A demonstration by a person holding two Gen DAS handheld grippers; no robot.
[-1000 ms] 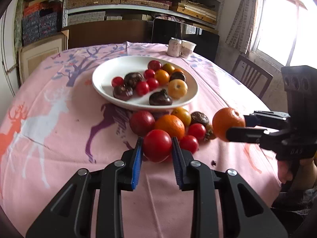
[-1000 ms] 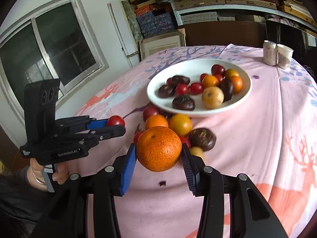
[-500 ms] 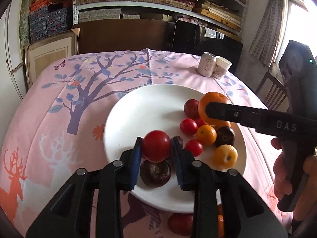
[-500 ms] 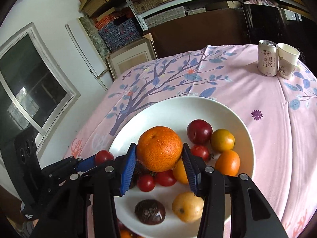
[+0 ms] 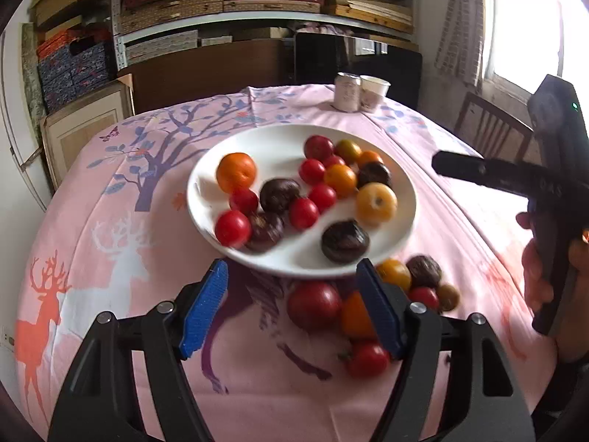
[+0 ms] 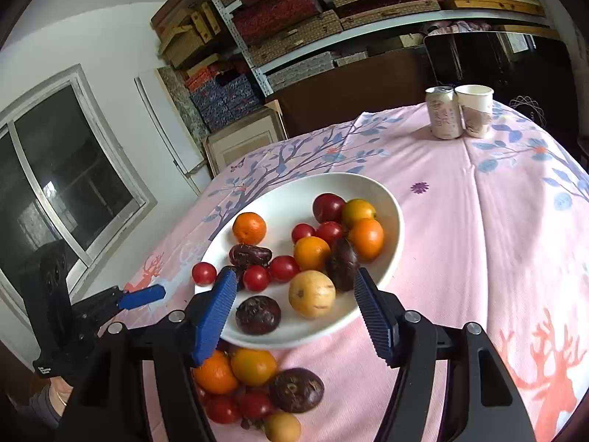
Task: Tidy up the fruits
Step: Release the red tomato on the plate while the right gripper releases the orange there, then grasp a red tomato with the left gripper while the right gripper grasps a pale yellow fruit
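A white plate (image 5: 272, 143) (image 6: 294, 191) on the pink cloth holds several tomatoes, plums and oranges. An orange (image 5: 235, 171) (image 6: 249, 227) lies at its far left, a red tomato (image 5: 232, 227) (image 6: 203, 273) at its near left rim. My left gripper (image 5: 291, 309) (image 6: 147, 296) hangs just short of the plate, its jaws opening with nothing held between them. My right gripper (image 6: 294, 316) (image 5: 438, 162) is also opening and empty, over the plate's near edge. A pile of loose fruit (image 5: 353, 309) (image 6: 254, 372) lies on the cloth in front of the plate.
A drink can (image 5: 347, 92) (image 6: 443, 112) and a paper cup (image 5: 373, 92) (image 6: 475, 110) stand at the table's far side. A wooden chair (image 5: 489, 132) is beyond the right edge. Shelves of boxes line the back wall.
Both grippers carried their fruit from the loose pile to the plate and let go. The tomato and the orange now lie on the plate, and both grippers have drawn back with jaws apart.
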